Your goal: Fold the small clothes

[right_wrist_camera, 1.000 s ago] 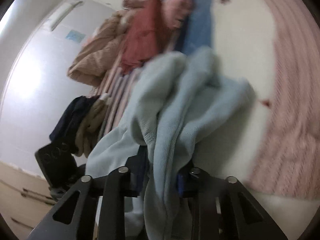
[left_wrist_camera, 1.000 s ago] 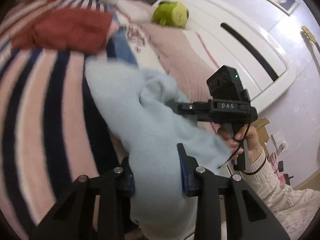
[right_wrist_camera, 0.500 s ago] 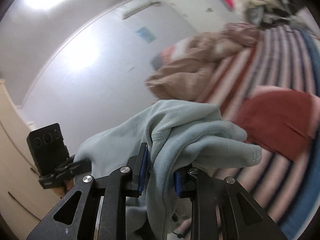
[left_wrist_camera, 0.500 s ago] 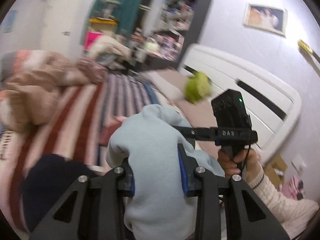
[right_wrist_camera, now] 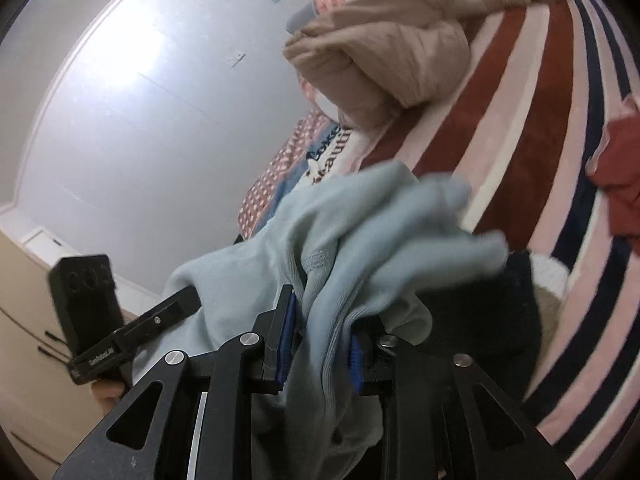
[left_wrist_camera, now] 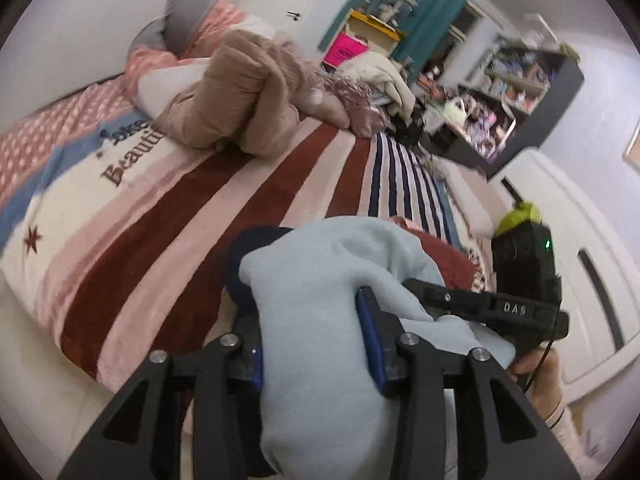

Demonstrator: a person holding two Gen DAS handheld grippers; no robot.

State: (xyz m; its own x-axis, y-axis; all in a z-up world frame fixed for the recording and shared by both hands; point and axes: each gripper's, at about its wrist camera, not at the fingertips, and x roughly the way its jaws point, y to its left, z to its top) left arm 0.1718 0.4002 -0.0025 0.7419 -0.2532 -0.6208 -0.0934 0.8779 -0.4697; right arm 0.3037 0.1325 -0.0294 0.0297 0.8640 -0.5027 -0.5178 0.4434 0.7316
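A light blue garment is bunched and held between both grippers above the striped bed. My left gripper is shut on one part of it; the cloth fills the space between the jaws and hangs below. My right gripper is shut on another part of the same garment, which drapes forward over the fingers. The right gripper also shows in the left wrist view, and the left gripper shows in the right wrist view. A dark navy garment lies just under the blue one.
A striped blanket covers the bed. A tan puffy coat lies at its far side. A red garment lies on the stripes at right. A white headboard and cluttered shelves stand beyond.
Both grippers have lifted the blue garment off the bed and swung it round, from facing the headboard to facing the far end of the bed. Both keep their hold.
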